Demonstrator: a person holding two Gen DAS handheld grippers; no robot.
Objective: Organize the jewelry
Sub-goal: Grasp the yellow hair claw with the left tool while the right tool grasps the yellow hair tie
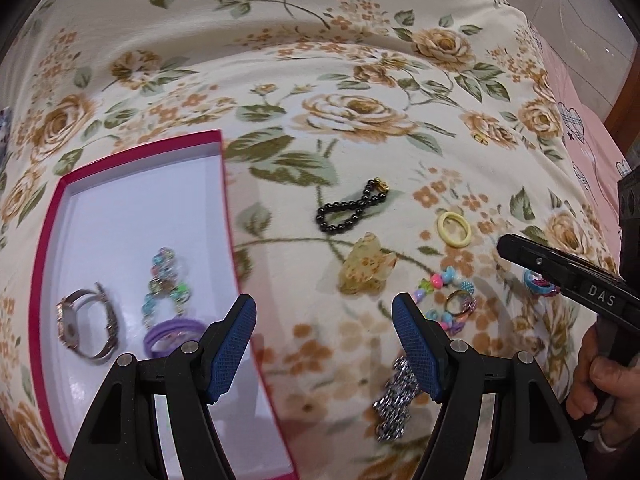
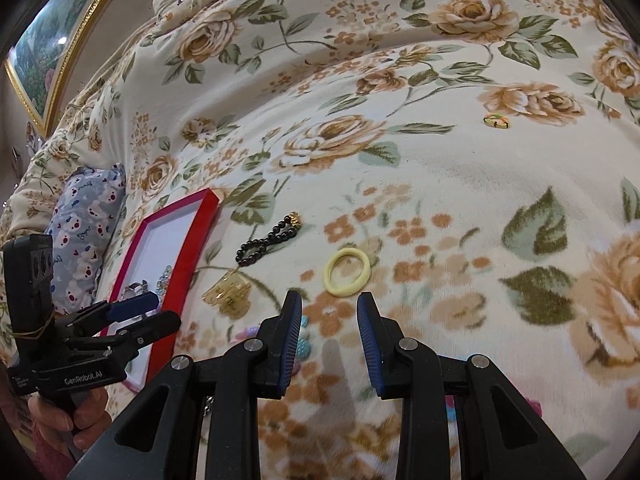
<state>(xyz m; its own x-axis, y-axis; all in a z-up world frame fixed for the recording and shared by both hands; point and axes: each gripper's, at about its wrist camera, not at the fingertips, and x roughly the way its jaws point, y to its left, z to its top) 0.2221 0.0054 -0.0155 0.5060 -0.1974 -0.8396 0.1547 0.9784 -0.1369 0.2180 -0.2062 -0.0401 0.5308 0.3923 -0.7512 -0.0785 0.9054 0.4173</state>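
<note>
My left gripper (image 1: pixel 324 320) hangs with its jaws wide apart over the bed (image 1: pixel 360 60), holding nothing, just right of the red box (image 1: pixel 44 240) where a watch (image 1: pixel 86 326), a beaded bracelet (image 1: pixel 166 284) and purple bands (image 1: pixel 172 334) already lie; my right gripper (image 2: pixel 329 322) is also parted and empty, just short of the yellow ring (image 2: pixel 347 272). The black bead bracelet (image 1: pixel 350 208), amber hair claw (image 1: pixel 366 266), colourful bead pieces (image 1: pixel 448 296) and silver chain (image 1: pixel 394 400) are loose on the soft blanket. I judge the risk is pinching fabric with the thin ring, or snagging the chain under my left finger.
</note>
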